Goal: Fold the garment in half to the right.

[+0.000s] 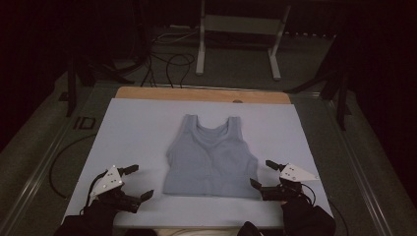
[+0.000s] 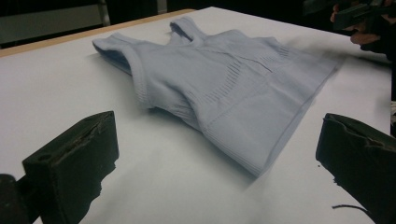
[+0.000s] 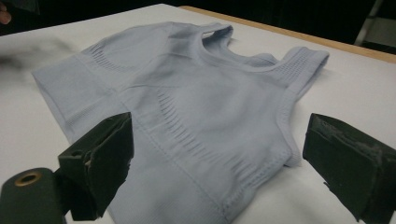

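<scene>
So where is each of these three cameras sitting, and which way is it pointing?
High view: above the table's near side, looking forward and down; left gripper and right gripper open beside the tank top.
Left gripper view: low, between its open jaws, facing the top's corner.
Right gripper view: same, over the other side.
All share the top.

No legible txt, labels or nos. anywhere in the views.

Soft ribbed knit cloth on the pale blue tank top [image 1: 210, 157], lying on a matt, smooth white table cover [image 1: 133, 128]; bare wood at the far edge [image 1: 196, 94].
</scene>
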`<state>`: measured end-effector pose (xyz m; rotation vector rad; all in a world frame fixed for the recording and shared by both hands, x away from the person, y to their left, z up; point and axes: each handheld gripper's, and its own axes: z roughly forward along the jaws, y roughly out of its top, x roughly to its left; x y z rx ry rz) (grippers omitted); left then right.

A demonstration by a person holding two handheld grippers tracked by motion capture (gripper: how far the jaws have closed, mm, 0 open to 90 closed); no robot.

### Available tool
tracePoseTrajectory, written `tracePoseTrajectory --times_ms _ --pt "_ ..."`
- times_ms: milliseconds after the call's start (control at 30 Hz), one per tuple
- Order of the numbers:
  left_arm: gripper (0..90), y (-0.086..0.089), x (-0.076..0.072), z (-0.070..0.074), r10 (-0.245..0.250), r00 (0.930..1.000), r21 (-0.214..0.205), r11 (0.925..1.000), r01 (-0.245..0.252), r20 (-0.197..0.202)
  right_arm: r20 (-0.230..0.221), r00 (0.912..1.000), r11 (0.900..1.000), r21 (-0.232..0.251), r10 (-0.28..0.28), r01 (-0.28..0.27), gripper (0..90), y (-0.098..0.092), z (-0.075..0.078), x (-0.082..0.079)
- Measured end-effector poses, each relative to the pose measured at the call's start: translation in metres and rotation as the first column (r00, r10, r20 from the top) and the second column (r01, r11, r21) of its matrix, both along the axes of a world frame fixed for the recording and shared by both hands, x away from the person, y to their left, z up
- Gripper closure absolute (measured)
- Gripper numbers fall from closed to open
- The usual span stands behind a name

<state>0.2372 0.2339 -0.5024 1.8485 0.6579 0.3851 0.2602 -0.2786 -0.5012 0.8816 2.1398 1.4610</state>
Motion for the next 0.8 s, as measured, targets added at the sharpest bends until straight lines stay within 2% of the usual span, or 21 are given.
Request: tracePoseTrajectory --times_ms 267,567,700,800 --pt "0.2 -0.0014 0.0023 -0.0046 -0.012 0.9999 0.01 0.9999 0.012 -0.008 0.008 1.0 1.0 0.008 -0.004 0.004 8.8 -0.0011 0.0018 -0.0011" --pt "0.2 -0.0049 0.0036 -0.0048 -0.025 0.9995 0.025 0.9994 0.026 -0.018 0.027 0.9996 0.9999 -0.013 0.003 -0.003 8.5 0.0006 0.0035 -0.0024" --pt "0.2 -0.0061 0.0025 -0.0045 -0.031 0.9994 0.024 0.9992 0.032 -0.015 0.022 0.9997 0.9997 -0.02 0.012 -0.011 8.6 0.0023 0.0032 -0.0016" --pt "0.2 -0.0071 0.0024 -0.0033 -0.034 0.9993 0.02 0.9992 0.034 -0.014 0.005 0.9999 0.9999 -0.008 0.011 -0.011 8.6 0.0029 0.0039 -0.0014"
